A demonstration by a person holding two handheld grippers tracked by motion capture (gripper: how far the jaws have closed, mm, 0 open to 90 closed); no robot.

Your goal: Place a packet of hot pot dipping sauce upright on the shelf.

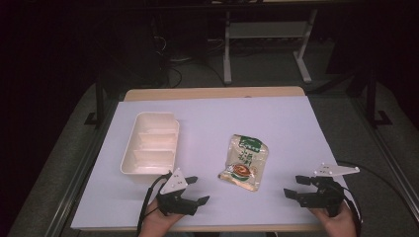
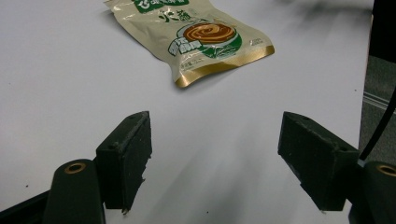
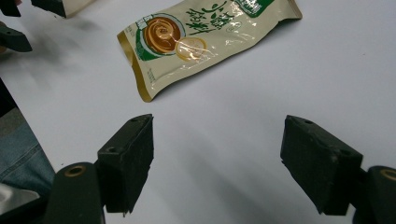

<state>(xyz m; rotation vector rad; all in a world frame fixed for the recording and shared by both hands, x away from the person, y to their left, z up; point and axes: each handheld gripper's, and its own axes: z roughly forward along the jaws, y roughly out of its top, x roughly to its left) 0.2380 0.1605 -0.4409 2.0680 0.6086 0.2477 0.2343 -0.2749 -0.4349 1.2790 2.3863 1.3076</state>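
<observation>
A cream and green snack packet (image 1: 244,162) lies flat near the middle of the white table sheet (image 1: 212,118). My left gripper (image 1: 196,190) rests near the front edge, to the packet's lower left, jaws open and empty. In the left gripper view the packet (image 2: 196,37) lies ahead of the wide-apart jaws (image 2: 217,158). My right gripper (image 1: 296,186) sits at the front right, also open and empty, its jaws turned toward the packet. The right gripper view shows the packet (image 3: 201,39) beyond its jaws (image 3: 217,161).
A white tray (image 1: 151,143) with three compartments, all empty, stands left of the packet, just beyond my left gripper. The table's front edge runs close under both hands. Dark floor and a metal stand (image 1: 267,44) lie beyond the far edge.
</observation>
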